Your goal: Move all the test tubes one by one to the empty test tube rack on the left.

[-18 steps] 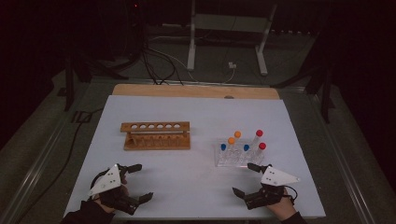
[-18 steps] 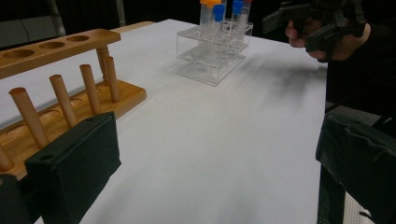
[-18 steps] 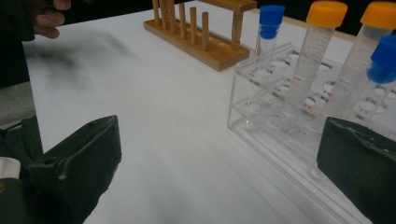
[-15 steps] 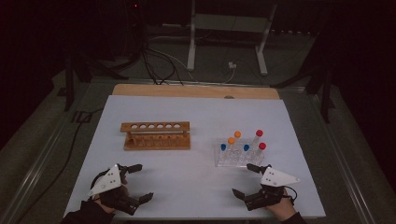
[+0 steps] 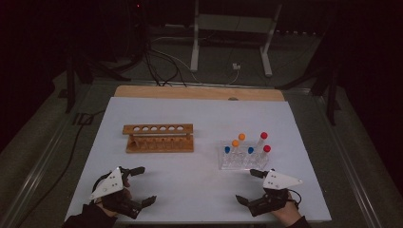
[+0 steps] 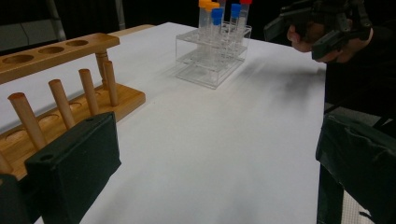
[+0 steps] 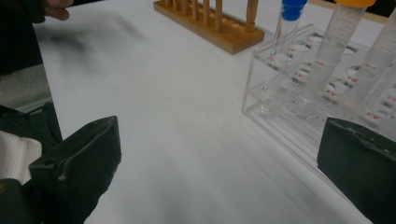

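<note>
High view: both grippers, left [image 5: 134,185] and right [image 5: 246,186], rest with jaws spread, empty; capped tubes [image 5: 247,145] at two o'clock untouched, wooden rack [image 5: 159,138] at eleven unfilled.

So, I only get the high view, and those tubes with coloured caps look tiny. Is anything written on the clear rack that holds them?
Observer: Yes. The right gripper view shows small red marks printed by the holes of the clear rack, too blurred to read.
Operator: And is the wooden rack just a board with holes?
Observer: No. In the left gripper view, the wooden rack has a row of upright pegs on its base.
Operator: Is that right-hand claw holding anything?
Observer: No. Seen from its own camera, the right gripper has its jaws wide apart with nothing between them.
</note>
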`<state>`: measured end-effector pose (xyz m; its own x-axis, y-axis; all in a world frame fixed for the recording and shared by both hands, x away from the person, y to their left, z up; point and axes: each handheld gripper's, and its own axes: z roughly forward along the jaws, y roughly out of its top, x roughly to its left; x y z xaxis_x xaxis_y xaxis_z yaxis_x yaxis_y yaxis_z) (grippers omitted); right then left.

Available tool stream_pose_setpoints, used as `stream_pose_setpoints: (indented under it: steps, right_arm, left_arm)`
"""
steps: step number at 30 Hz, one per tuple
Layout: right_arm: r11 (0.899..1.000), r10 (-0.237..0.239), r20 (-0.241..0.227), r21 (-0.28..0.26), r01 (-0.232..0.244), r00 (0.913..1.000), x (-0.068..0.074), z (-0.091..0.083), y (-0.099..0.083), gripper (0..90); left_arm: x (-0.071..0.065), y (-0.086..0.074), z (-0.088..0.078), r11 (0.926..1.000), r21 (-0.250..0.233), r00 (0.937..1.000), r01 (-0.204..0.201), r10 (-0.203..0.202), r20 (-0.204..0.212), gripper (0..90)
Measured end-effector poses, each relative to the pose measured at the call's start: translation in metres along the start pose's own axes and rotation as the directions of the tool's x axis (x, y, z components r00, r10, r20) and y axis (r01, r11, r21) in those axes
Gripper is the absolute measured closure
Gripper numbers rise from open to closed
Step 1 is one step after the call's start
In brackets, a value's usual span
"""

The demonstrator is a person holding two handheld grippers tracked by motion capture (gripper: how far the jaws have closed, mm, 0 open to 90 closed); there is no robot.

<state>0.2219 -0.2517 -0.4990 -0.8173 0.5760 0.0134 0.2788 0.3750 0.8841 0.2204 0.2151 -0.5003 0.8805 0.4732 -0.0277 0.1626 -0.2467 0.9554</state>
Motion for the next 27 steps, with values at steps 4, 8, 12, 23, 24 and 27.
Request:
stream_pose_setpoints:
  steps: [4, 8, 12, 23, 24, 27]
  right_arm:
    - [0.999, -0.001, -0.03, 0.033, 0.002, 0.9996, 0.004, 0.002, 0.002, 0.0]
    - [0.999, -0.001, -0.044, 0.035, 0.003, 0.999, 0.009, 0.001, 0.006, 0.0]
    - [1.0, -0.002, -0.043, 0.018, 0.003, 0.9991, 0.013, -0.004, 0.014, 0.0]
    - [0.998, -0.026, 0.039, -0.065, 0.028, 0.9989, 0.021, -0.019, 0.057, 0.0]
    - [0.997, -0.025, 0.047, -0.073, 0.029, 0.9986, 0.021, -0.02, 0.061, 0.0]
    - [0.996, -0.008, 0.101, -0.089, 0.017, 0.9949, 0.019, -0.018, 0.07, 0.0]
  left_arm:
    - [0.0, 0.0, 0.0, 1.0, -0.004, 1.0, 0.0, 0.0, 0.001, 0.5]
    - [0.0, 0.0, 0.0, 0.9999, -0.01, 1.0, 0.005, -0.005, -0.001, 0.5]
    - [0.0, 0.0, 0.0, 1.0, -0.008, 1.0, 0.005, -0.005, -0.002, 0.5]
    - [0.001, 0.0, 0.001, 1.0, -0.005, 1.0, 0.004, -0.004, -0.001, 0.5]
    - [0.0, 0.0, 0.001, 1.0, -0.005, 1.0, 0.004, -0.004, -0.001, 0.5]
    - [0.0, 0.0, 0.001, 1.0, -0.005, 1.0, 0.004, -0.004, -0.001, 0.5]
